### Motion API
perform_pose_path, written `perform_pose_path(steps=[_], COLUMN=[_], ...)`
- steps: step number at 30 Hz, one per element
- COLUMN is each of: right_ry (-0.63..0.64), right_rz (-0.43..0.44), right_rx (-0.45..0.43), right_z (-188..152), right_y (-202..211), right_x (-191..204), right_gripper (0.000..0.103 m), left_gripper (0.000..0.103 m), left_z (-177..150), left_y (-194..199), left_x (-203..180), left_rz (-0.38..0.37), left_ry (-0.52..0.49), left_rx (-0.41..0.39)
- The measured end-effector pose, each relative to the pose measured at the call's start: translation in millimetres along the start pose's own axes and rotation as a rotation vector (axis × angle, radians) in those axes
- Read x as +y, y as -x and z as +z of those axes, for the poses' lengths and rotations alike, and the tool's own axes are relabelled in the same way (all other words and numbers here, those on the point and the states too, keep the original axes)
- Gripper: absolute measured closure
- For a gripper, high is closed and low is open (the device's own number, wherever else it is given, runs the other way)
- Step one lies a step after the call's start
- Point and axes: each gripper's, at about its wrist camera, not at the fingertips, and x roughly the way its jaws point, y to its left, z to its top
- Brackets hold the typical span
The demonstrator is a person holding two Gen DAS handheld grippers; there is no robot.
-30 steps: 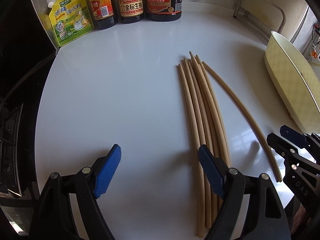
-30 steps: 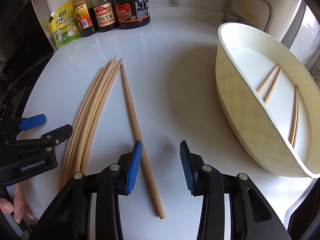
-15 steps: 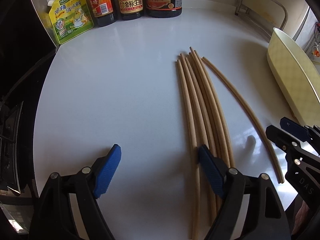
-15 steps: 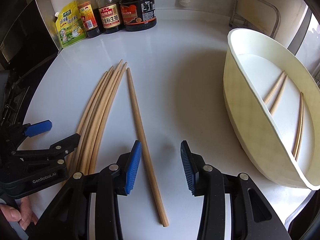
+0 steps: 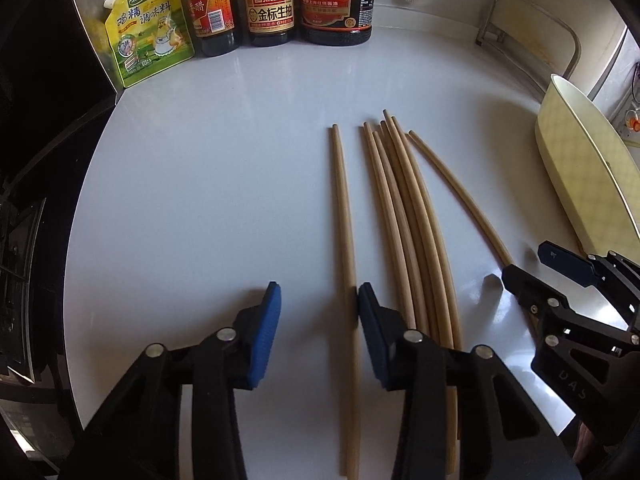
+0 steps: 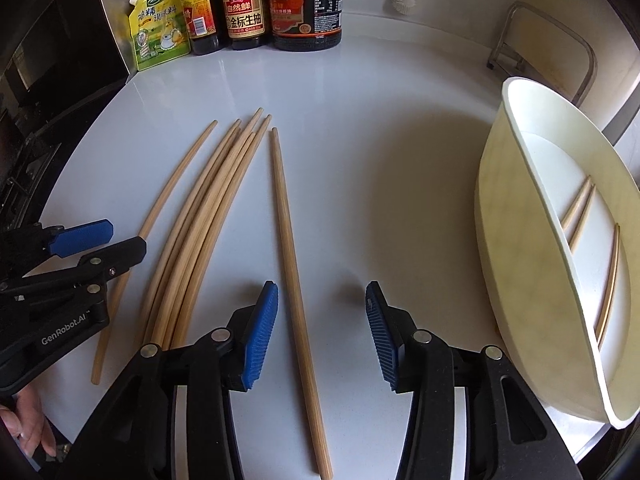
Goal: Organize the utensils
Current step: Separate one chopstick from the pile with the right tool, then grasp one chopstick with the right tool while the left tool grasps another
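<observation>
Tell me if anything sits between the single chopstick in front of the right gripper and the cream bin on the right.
Nothing visible does. The lone chopstick lies between the open jaws of the right gripper, and bare white counter runs from it to the cream bin. The bundle of chopsticks lies on its other side, away from the bin.

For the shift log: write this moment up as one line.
left tongs: just closing around leftmost counter chopstick, not gripped | right tongs: just opening, rightmost counter chopstick between, loose

Glossy white countertop [image 5: 208, 184], sauce bottles [image 5: 270, 4] against pale wall, sunlit
</observation>
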Motion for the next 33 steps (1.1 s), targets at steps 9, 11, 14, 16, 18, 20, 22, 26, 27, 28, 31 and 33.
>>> perform_pose_path(steps=[9,11,14,16,18,20,22,26,27,28,31,33], right_ry=[0.053,0.026,-0.069,-0.133,-0.176,-0.201,-0.219,-0.258,-0.266,-0.275,-0.296,-0.316], right_rz=[-0.008,0.001,0.028,0.05,0.063,0.077,0.088,0.107,0.109,0.11,0.095,0.086], right_rx=[0.013,0.022,0.033,0.034,0.032,0.028,0.023,-0.001,-0.009,-0.018,-0.054,-0.081], right_z=[10.4,11.1,9.1,6.0,3.1,1.0,0.2,1.1,1.8,2.6,4.7,4.8], right_y=[-1.9,-2.0,-0.4,3.9,10.7,18.5,25.9,41.6,45.6,50.2,67.1,79.6], right_x=[12.1,10.9,2.2,-3.3,-5.1,-2.9,1.3,9.6,11.3,12.4,12.6,7.7], right_gripper=[0.097,0.097,0.097,0.097,0.097,0.097,0.097,0.097,0.097,0.097,0.097,0.097], left_gripper=[0.096,0.096,0.096,0.096,0.096,0.096,0.096,0.096,0.096,0.096,0.096,0.096], left_z=[4.5,5.9,6.6,6.9,8.2,11.0,16.1,26.0,27.7,30.1,38.6,46.0], left_y=[0.4,0.5,1.9,5.4,10.4,17.0,23.0,39.4,43.2,46.8,58.6,69.0], left_x=[-12.8,-8.8,0.6,7.2,14.6,20.7,26.5,33.2,33.1,32.6,27.8,21.4], left_rz=[-0.069,-0.096,-0.118,-0.127,-0.134,-0.141,-0.148,-0.174,-0.182,-0.191,-0.219,-0.239], left_ry=[-0.068,-0.058,-0.04,-0.037,-0.036,-0.039,-0.042,-0.066,-0.077,-0.088,-0.126,-0.148], left_rx=[0.042,0.059,0.085,0.092,0.092,0.087,0.077,0.052,0.046,0.04,0.023,0.006])
